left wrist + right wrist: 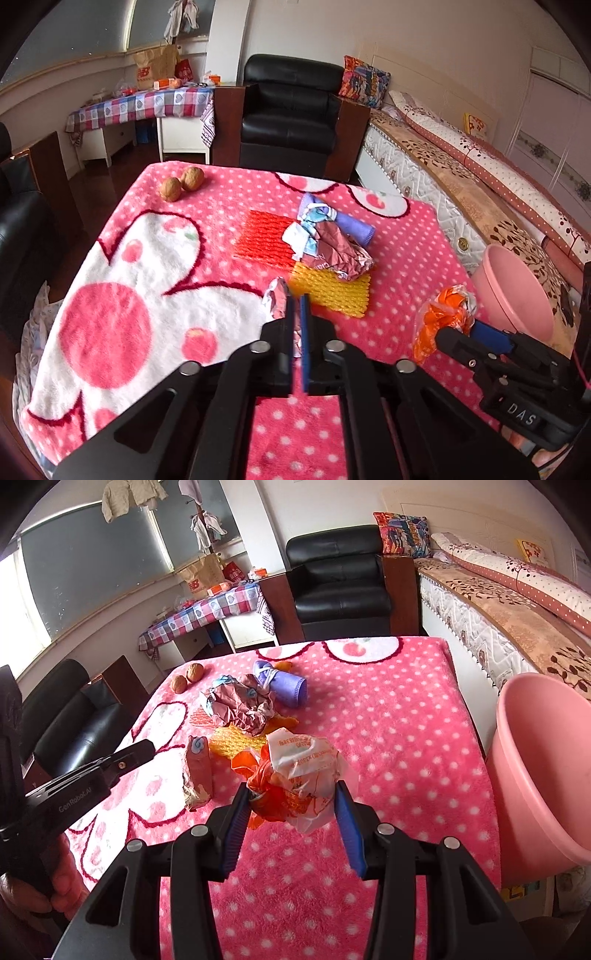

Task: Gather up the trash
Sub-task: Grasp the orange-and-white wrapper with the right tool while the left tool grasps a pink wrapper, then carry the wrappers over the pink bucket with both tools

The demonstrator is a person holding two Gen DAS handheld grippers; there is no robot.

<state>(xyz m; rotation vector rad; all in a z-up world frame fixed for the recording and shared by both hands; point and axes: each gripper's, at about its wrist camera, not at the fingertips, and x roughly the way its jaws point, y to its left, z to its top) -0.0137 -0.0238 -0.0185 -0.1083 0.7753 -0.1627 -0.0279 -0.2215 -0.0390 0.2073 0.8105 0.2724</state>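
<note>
Two walnuts (181, 183) sit at the far left corner of the pink blanket (388, 236). The left gripper (298, 295) stands nearly pressed together, a foil wrapper (275, 301) against its left finger; whether it is pinched I cannot tell. Crumpled papers (334, 251) lie mid-table. The right gripper (291, 794) pinches an orange-and-white wrapper (295, 771) beside the pink bin (546, 768).

The pink bin (546, 775) ran off the right edge, the yellow foam net (236, 744) lay half hidden under crumpled wrappers (240, 705).
</note>
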